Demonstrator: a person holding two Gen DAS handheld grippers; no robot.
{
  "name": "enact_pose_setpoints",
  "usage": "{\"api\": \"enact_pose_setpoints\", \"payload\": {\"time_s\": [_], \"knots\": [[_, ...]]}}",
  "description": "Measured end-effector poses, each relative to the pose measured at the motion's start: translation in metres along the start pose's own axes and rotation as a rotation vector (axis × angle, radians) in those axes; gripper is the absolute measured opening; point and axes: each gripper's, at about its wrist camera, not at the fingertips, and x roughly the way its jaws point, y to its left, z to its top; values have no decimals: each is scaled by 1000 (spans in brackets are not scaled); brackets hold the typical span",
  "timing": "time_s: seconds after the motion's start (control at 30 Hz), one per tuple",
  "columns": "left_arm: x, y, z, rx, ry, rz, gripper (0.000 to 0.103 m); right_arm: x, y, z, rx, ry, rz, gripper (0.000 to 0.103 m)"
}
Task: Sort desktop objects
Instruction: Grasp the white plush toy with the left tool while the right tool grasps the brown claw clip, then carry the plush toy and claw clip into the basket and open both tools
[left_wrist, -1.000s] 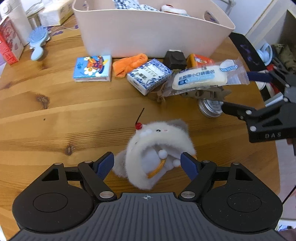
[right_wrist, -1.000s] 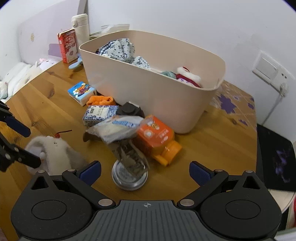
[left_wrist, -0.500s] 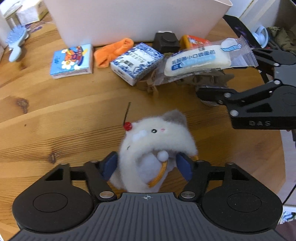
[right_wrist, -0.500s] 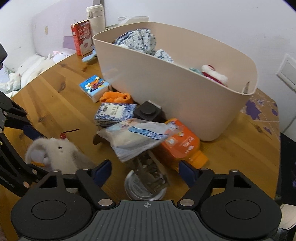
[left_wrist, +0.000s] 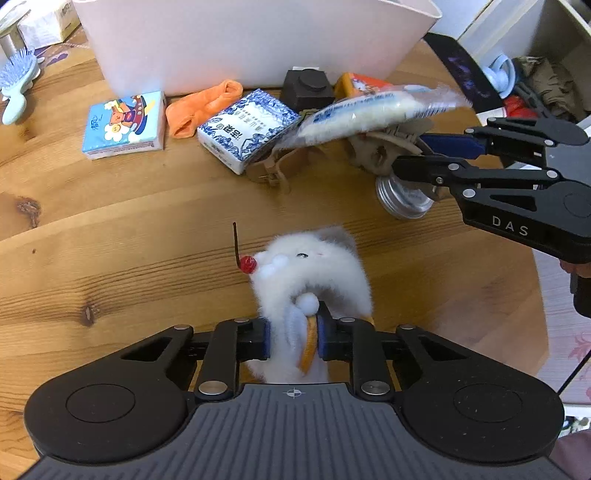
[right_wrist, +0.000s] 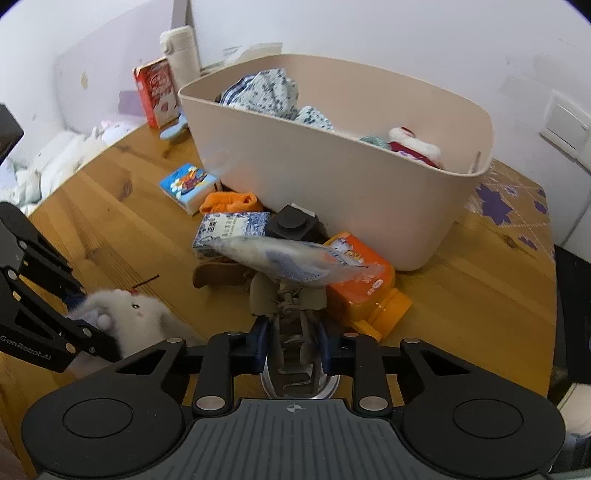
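Observation:
A white plush cat (left_wrist: 314, 266) with a red cherry lies on the wooden table (left_wrist: 129, 236). My left gripper (left_wrist: 293, 339) is closing, and its blue pads press on the plush's lower part. In the right wrist view the plush (right_wrist: 136, 317) sits at the lower left. My right gripper (right_wrist: 291, 341) is closing too, pads pinching a tan strapped, buckled thing (right_wrist: 288, 299) above a silver tin (left_wrist: 402, 199). A clear bread packet (right_wrist: 288, 258), blurred, rests tilted on the tan thing. From the left wrist view the right gripper (left_wrist: 413, 155) reaches in from the right.
A beige bin (right_wrist: 369, 192) holding cloths stands behind the clutter. In front of it lie an orange bottle (right_wrist: 365, 291), a black box (left_wrist: 306, 86), a blue-patterned tissue pack (left_wrist: 247, 129), an orange cloth (left_wrist: 203, 107) and a cartoon tissue pack (left_wrist: 125, 123). A hairbrush (left_wrist: 18, 81) lies far left.
Both pairs of jaws went from wide apart to nearly together: the left onto the plush cat, the right onto the tan strapped thing. The bread packet has tipped and blurred.

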Motion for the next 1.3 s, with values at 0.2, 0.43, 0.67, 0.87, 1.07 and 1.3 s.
{"api": "enact_pose_setpoints", "payload": {"time_s": [0.2, 0.43, 0.67, 0.87, 1.07, 1.3], "knots": [[-11, 13, -2, -9, -25, -10, 21, -16, 3, -5, 11, -19, -11, 26], [-22, 5, -9, -24, -56, -20, 21, -36, 10, -9, 10, -43, -26, 25], [-39, 10, -15, -56, -92, -39, 21, -61, 18, -14, 2, -59, -41, 25], [-56, 12, -13, -58, -138, -57, 21, -86, 21, -17, -11, -75, -63, 25], [-74, 12, -4, -54, -184, -60, 21, -108, 17, -13, -11, -106, -86, 25], [-95, 12, 12, -42, -246, -60, 21, -126, 11, -1, -31, -155, -119, 25]]}}
